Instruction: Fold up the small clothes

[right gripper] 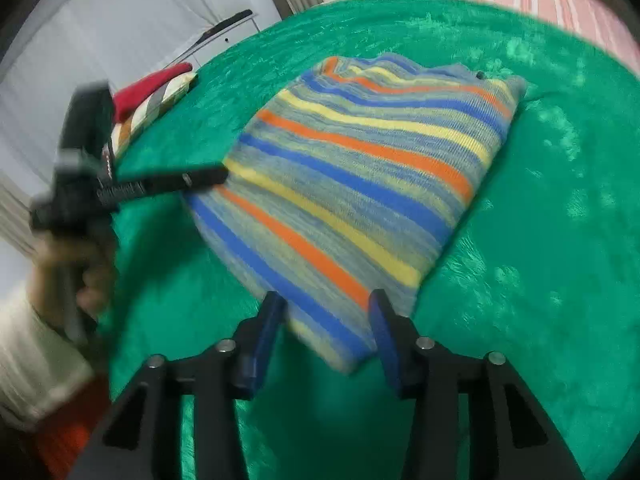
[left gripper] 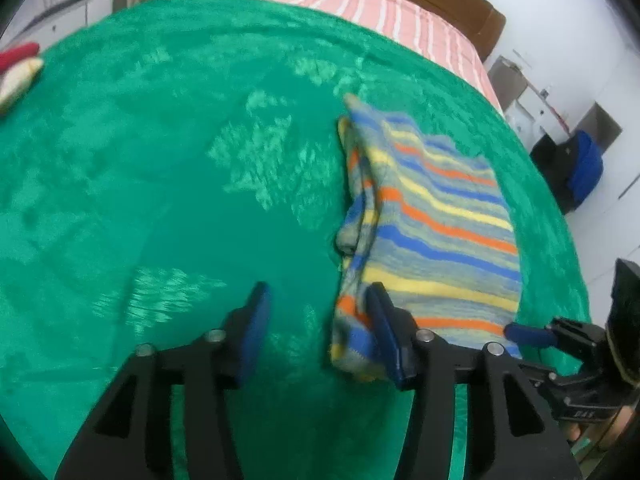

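The striped knitted garment [right gripper: 360, 184], banded in blue, yellow and orange, is shown folded into a compact oblong on the green blanket [right gripper: 540, 240] that covers the bed. Its long axis is seen to run from the near edge of the blanket away toward the pink striped bedding [left gripper: 400, 12]; the stripes cross it the short way. In the left wrist view, loose folded layers are bunched along the garment's left edge.

The right gripper [right gripper: 326, 320] is placed at the garment's near end, with the near corner lying between its two blue pads; the jaws stand apart and the cloth is not seen to be pinched, though blur leaves light contact undecided. The left gripper [left gripper: 316, 312] is set just beside the garment's left near corner. Its jaws are likewise parted, with bare blanket between them, and its right-hand pad overlaps the bunched edge in the picture; contact cannot be told. In the right wrist view the left gripper's finger is seen reaching to the garment's left edge.

The garment is thus judged to lie ahead of both grippers, to the right of the left one and directly before the right one, which is the nearer to a hold. A further fold is judged likely to be carried along the long axis, near end toward far end. A red and cream cloth item [right gripper: 152, 96] lies well apart at the blanket's left margin.
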Motion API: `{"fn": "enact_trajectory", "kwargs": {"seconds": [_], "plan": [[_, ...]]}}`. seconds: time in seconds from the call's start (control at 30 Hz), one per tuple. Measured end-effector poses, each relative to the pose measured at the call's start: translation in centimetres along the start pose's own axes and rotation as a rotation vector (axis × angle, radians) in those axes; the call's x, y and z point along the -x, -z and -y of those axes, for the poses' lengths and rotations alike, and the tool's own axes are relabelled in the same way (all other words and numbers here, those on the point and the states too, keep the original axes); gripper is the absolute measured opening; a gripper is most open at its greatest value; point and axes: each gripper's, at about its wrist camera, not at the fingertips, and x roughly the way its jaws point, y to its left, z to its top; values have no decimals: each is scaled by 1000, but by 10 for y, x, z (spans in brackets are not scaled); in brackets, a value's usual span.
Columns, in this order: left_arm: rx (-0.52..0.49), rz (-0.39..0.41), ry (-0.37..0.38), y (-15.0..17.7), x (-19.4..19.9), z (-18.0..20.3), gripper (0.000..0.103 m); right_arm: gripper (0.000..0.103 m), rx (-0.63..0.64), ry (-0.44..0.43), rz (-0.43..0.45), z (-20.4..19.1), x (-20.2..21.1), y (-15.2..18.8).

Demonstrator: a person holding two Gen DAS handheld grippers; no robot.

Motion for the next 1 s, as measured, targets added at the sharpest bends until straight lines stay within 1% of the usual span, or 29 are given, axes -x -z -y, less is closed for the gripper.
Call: {"fn": "enact_trajectory", "kwargs": {"seconds": [0.03, 0.07, 0.1, 0.17, 0.2, 0.23, 0.27, 0.33, 0.37, 0.4, 0.43, 0.5, 0.53, 0.6, 0.63, 0.7, 0.73, 0.77, 0.8, 0.83, 0.9, 0.93, 0.97, 1.0], "plan": [[-5, 23, 9, -6, 4, 1, 65, 45, -2, 10, 16, -1, 7, -2], [-10, 45, 33, -11, 7, 4, 77, 45, -4, 18, 45, -2, 16, -7], [-24, 58, 54, -18, 6, 10, 81, 45, 3, 27, 92, -3, 26, -16], [-59, 56, 73, -31, -4, 21, 83, 45, 5, 52, 152, -1, 34, -34], [-73, 42, 76, -39, -15, 27, 83, 45, -9, 57, 167, 2, 34, -45], [-73, 29, 53, -45, -26, 29, 83, 45, -27, 54, 176, 7, 31, -54], [-62, 11, 11, -49, -39, 27, 81, 45, -44, 59, 179, 13, 25, -62], [-32, -44, -55, -49, -54, 17, 75, 45, -78, 106, 160, 26, 5, -69], [-3, -69, -28, -49, -58, 8, 75, 45, -109, 111, 116, 36, -11, -67], [20, -65, 12, -48, -54, 0, 75, 45, -129, 105, 79, 42, -26, -66], [25, -55, 23, -46, -46, -4, 75, 45, -131, 106, 99, 46, -28, -61], [12, -30, 35, -39, -23, -10, 74, 45, -137, 123, 123, 40, -16, -59], [0, -23, 57, -35, -13, -12, 75, 45, -144, 136, 136, 36, -7, -57], [-34, -29, 106, -20, 5, -13, 75, 45, -132, 106, 178, 20, 15, -49], [-64, -42, 95, -10, 8, -12, 75, 45, -122, 93, 186, 13, 21, -45], [-105, -88, 29, 7, 2, -11, 72, 45, -95, 51, 176, -5, 25, -29], [-112, -111, 2, 15, -4, -14, 64, 45, -90, 37, 160, -9, 21, -22], [-109, -106, -2, 20, -3, -17, 62, 45, -87, 38, 123, -13, 11, -11], [-103, -95, 0, 23, 0, -19, 62, 45, -86, 67, 79, -15, 0, -2], [-100, -97, -2, 25, 3, -20, 62, 45, -89, 103, 56, -12, -8, 9], [-104, -105, -14, 26, 10, -18, 61, 45, -91, 140, 99, -13, -3, 23], [-111, -110, -29, 27, 16, -16, 60, 45, -105, 168, 85, -13, 0, 26], [-117, -110, -42, 29, 20, -12, 61, 45, -136, 176, 69, -13, 4, 29], [-130, -98, -50, 30, 28, -8, 63, 45, -158, 164, 80, -12, 11, 33]]}}
